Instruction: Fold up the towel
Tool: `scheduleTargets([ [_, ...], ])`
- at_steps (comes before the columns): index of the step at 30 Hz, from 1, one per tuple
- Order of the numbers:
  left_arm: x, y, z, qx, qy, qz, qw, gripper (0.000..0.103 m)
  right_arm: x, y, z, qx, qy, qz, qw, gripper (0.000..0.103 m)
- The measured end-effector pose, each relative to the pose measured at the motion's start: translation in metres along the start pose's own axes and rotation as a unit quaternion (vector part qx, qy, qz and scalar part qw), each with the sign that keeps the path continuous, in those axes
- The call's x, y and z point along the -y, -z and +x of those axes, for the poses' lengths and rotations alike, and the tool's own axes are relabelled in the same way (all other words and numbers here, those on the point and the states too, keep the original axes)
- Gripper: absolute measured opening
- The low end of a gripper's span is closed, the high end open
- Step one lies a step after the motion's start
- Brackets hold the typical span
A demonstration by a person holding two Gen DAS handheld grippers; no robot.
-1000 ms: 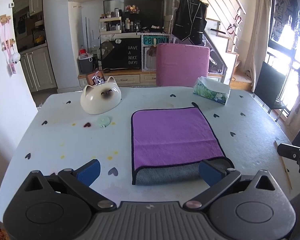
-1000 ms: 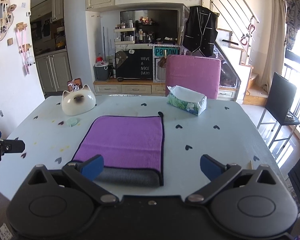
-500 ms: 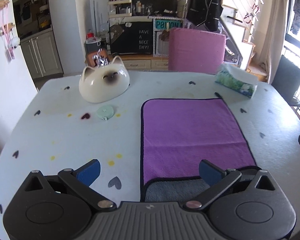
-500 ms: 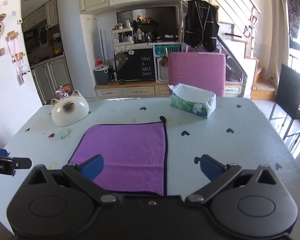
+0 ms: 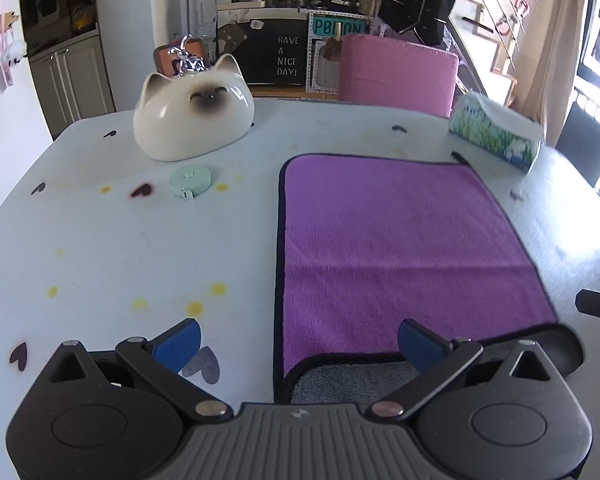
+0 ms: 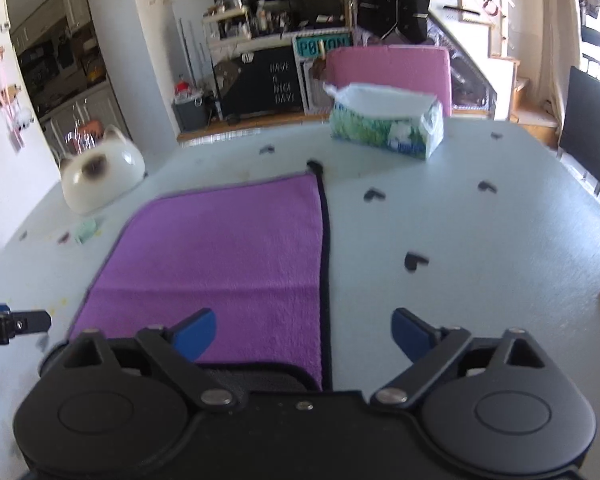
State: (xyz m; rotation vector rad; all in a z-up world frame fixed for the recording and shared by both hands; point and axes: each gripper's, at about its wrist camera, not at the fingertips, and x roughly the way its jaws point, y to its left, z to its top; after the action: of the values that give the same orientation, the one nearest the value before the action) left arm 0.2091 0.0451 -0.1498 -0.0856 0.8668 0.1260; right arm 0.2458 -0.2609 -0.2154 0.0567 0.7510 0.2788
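Both grippers, left [image 5: 298, 344] and right [image 6: 303, 332], spread apart over purple towel [image 5: 396, 248]; tissue box [image 6: 384, 122] with tissues.

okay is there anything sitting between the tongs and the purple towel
Nothing visible. The left tongs and right tongs are open right over the towel's near edge. The cat bowl, tape measure and tissue box sit beyond it.

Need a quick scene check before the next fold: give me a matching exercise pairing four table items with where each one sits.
Items:
1. towel
2. cat-shaped bowl
3. tissue box
4. tape measure

Places:
A. far right, past the towel's corner
B. far left of the table
C. just in front of the bowl
D. flat, near edge showing grey

Pairs: 1-D, 2-B, 3-A, 4-C
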Motion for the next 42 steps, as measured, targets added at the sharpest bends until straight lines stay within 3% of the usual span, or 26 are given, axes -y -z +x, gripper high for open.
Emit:
scheduleTargets([
  [3, -0.001, 0.006, 0.009, -0.002, 0.003, 0.007, 1.0000, 0.098, 0.003, 0.009, 0.011, -0.023, -0.022, 0.003, 0.999, 0.077],
  [7, -0.004, 0.014, 0.016, -0.005, 0.019, 0.014, 0.9997, 0.082, 0.006, 0.019, 0.021, -0.047, -0.044, 0.008, 0.998, 0.055],
  [12, -0.007, 0.019, 0.016, -0.002, 0.046, 0.024, 0.9987, 0.067, 0.004, 0.025, 0.025, -0.058, -0.053, 0.003, 0.997, 0.042],
  [17, -0.007, 0.024, 0.017, -0.012, 0.062, 0.036, 0.9973, 0.058, 0.006, 0.026, 0.026, -0.064, -0.060, -0.002, 0.996, 0.037],
  [21, -0.007, 0.026, 0.020, -0.026, 0.073, 0.041, 0.9962, 0.044, 0.008, 0.026, 0.027, -0.068, -0.063, 0.004, 0.996, 0.024],
  [29, -0.011, 0.027, 0.018, -0.034, 0.074, 0.044, 0.9957, 0.029, 0.006, 0.027, 0.023, -0.070, -0.074, -0.007, 0.995, 0.019],
  [34, -0.014, 0.029, 0.020, -0.047, 0.077, 0.032, 0.9954, 0.006, 0.004, 0.031, 0.026, -0.076, -0.066, -0.011, 0.995, 0.006],
  [42, -0.014, 0.018, 0.008, -0.029, 0.065, 0.007, 0.9974, 0.005, 0.007, 0.023, 0.016, -0.051, -0.055, -0.008, 0.997, 0.004],
])
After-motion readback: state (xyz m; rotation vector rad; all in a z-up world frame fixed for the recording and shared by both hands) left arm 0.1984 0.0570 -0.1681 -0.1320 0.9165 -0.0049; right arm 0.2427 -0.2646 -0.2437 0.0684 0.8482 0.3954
